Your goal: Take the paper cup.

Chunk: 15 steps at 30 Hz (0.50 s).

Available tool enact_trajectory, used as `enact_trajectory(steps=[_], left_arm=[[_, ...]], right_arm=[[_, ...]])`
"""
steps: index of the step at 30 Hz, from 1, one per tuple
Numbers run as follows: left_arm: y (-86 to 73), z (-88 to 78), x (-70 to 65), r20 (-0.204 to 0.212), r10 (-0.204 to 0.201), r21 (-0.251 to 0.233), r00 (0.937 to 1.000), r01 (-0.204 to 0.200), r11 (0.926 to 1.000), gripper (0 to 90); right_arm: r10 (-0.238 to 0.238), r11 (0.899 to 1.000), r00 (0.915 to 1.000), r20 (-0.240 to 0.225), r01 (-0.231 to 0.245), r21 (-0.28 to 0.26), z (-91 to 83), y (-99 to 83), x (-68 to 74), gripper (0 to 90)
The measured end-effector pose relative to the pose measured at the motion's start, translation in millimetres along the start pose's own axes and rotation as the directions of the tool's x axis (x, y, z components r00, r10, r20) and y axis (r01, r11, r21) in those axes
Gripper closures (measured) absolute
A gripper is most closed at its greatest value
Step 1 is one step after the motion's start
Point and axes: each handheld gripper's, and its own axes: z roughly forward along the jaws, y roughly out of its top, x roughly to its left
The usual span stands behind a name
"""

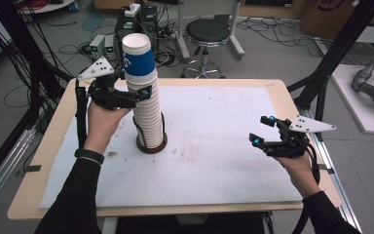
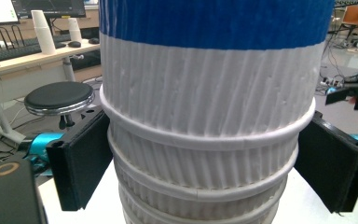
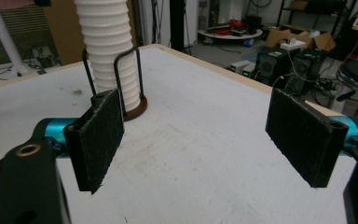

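Lab bay, grey concrete floor [image 1: 272, 53], cluttered with cabling.

Wooden table [image 1: 53, 146] topped by white mat [image 1: 214, 146]. Black round stool [image 1: 207, 31] on chrome base beyond far edge; electronics boxes [image 1: 102, 46] and loose cables [image 1: 68, 48] on floor near it. Black frame struts [image 1: 341, 44] at right, cardboard boxes [image 1: 321, 14] behind. Desk with keyboard [image 2: 9, 51] and monitor [image 2: 0, 11] off to one side.

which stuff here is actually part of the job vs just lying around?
In the job:
- stack of paper cups, top cup with blue band
- round cup holder with wire uprights
- left gripper, fingers either side of the stack
- right gripper, open, nothing between its fingers

Lying about:
- black stool
- boxes and cables on the floor
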Motion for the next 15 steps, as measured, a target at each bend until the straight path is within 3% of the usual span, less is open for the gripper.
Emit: enact_trajectory(steps=[1,5,6,15], left_arm=[[0.1,0.0,-0.1,-0.001,-0.001,-0.001,1.0,0.001,1.0,11.7],[-0.1,0.0,-0.1,-0.002,-0.002,-0.001,1.0,0.002,1.0,11.7],[-0.1,0.0,-0.1,-0.002,-0.002,-0.001,1.0,0.002,1.0,11.8],[-0.2,0.2,0.0,-0.001,0.0,-0.002,1.0,0.0,1.0,11.9]], right_arm=[[-0.015,1.0,0.9998,-0.012,0.016,0.01,2.1,12.2,-0.8,19.5],[-0.032,0.999,0.9991,-0.029,0.033,0.001,5.8,28.4,-2.0,19.5],[-0.048,0.999,0.9979,-0.043,0.048,-0.005,10.1,41.7,-2.3,19.5],[-0.094,0.996,0.99,-0.106,0.092,-0.024,33.9,82.6,-0.4,19.5]])
